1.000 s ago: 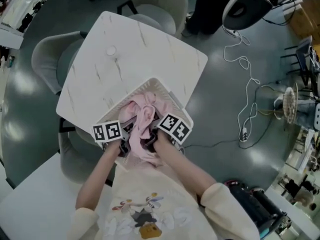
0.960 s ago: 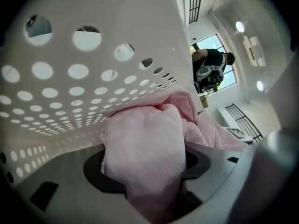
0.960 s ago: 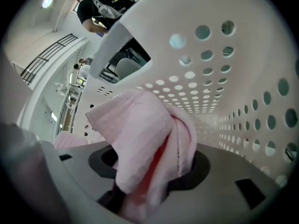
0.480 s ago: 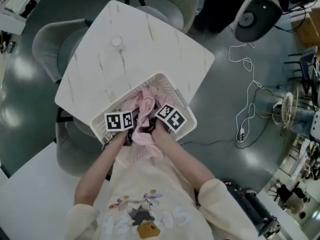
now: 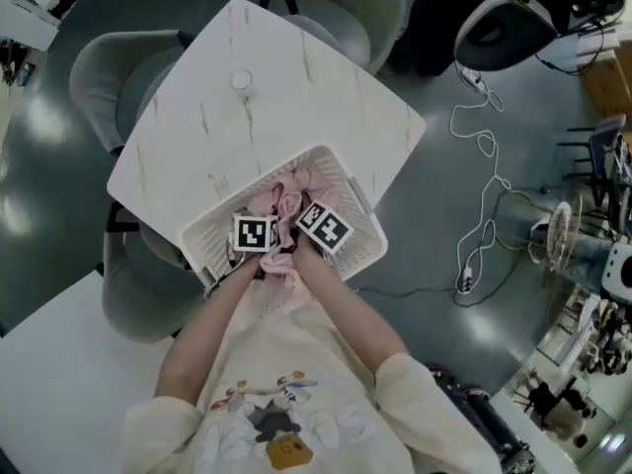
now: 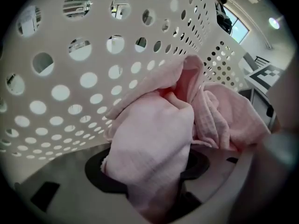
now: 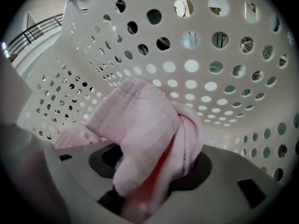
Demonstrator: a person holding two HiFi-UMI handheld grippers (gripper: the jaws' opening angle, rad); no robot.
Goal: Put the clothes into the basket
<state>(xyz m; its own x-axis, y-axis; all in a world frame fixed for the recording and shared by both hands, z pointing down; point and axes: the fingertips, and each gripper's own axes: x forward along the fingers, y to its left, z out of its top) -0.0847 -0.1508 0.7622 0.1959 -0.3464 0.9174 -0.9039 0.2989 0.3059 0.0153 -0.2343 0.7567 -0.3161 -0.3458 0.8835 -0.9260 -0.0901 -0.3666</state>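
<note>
A white perforated basket (image 5: pixel 357 205) stands on the near corner of the marble table (image 5: pixel 276 117). Both grippers reach down inside it, side by side. My left gripper (image 5: pixel 259 229) is shut on a bunched pink cloth (image 6: pixel 154 139), which spills out over its jaws. My right gripper (image 5: pixel 318 223) is shut on another fold of the same pink cloth (image 7: pixel 140 134). In the head view the pink cloth (image 5: pixel 288 201) lies low in the basket between the two marker cubes. The basket's holed walls (image 7: pixel 210 78) close in around both grippers. The fingertips are hidden under the fabric.
A small round object (image 5: pixel 241 80) lies on the far part of the table. Grey chairs (image 5: pixel 104 77) stand round it, one more chair (image 5: pixel 351 3) at the back. Cables (image 5: pixel 482 200) trail over the floor to the right. A white surface (image 5: pixel 49 383) fills the lower left.
Both grippers have gone forward and down into the basket with the pink cloth, which hung above the rim a second ago and now sits low inside.
</note>
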